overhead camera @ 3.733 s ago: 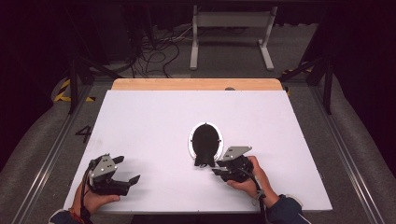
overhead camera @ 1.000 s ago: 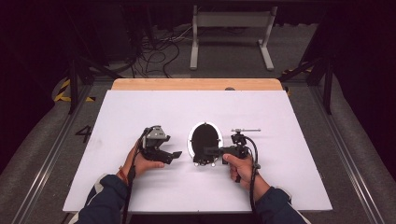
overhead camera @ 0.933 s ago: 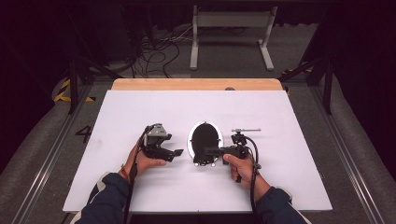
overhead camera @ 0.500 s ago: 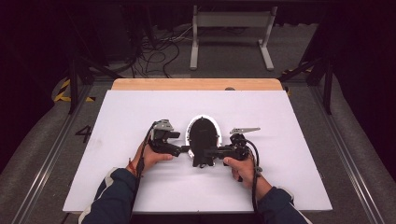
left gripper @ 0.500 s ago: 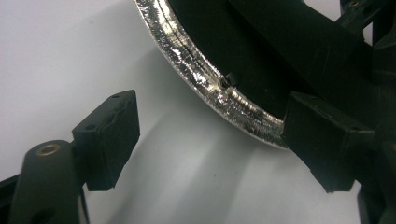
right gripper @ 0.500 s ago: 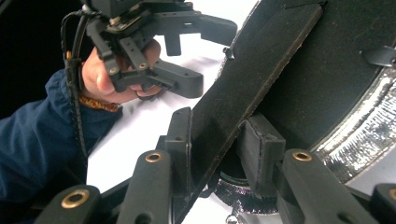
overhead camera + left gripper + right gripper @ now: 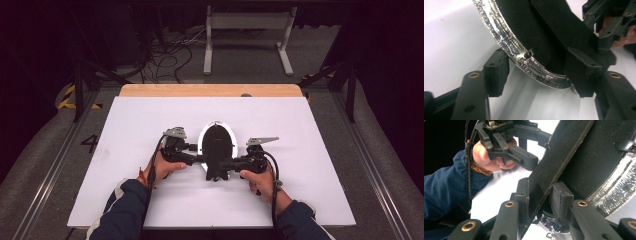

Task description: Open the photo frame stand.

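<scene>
Your left gripper sits at the left edge of the black oval pouch mid-table — its jaws have just been closing, silver rim between them, one pad not yet touching. Your right gripper, at the pouch's near end, is clamped on its black flap.

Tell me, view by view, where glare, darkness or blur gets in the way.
High view: the white table is evenly lit, the surroundings dark. Left gripper view: glare streaks the crinkled silver rim; the white surface washes out. Right gripper view: the near black strap is slightly soft.
</scene>
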